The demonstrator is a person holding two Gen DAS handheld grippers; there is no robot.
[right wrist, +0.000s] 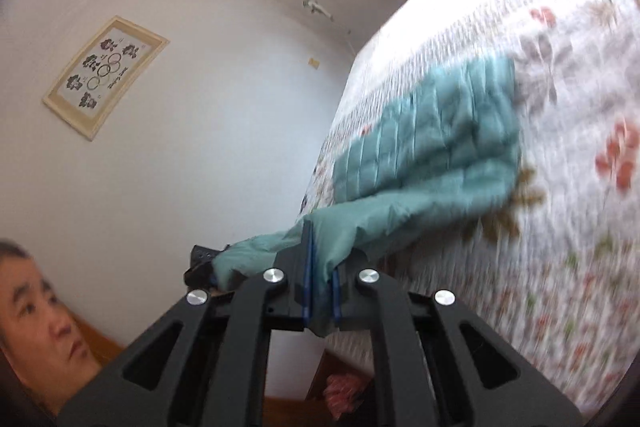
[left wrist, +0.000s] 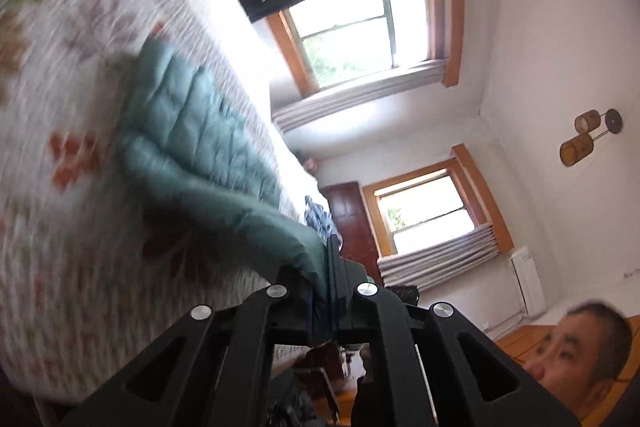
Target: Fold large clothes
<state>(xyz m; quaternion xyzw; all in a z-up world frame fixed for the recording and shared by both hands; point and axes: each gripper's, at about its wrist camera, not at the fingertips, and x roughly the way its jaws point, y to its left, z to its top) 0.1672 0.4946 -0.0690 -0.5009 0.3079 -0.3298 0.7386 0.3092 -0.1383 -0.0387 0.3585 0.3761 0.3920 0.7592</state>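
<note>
A puffy, quilted teal jacket (left wrist: 192, 131) drapes limply across the floral-printed bed (left wrist: 72, 227), one edge lifted. The left gripper (left wrist: 326, 291) and right gripper (right wrist: 320, 287) each pinch its smooth fabric between closed fingers.

Both grippers are matte black, with round silver screws, triangular cut-outs and seemingly blue-edged fingers (right wrist: 306, 275).

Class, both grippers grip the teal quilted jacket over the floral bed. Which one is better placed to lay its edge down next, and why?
Neither clearly. The left gripper and the right gripper are each clamped on the jacket, lifted above the bed; best lower both together.
</note>
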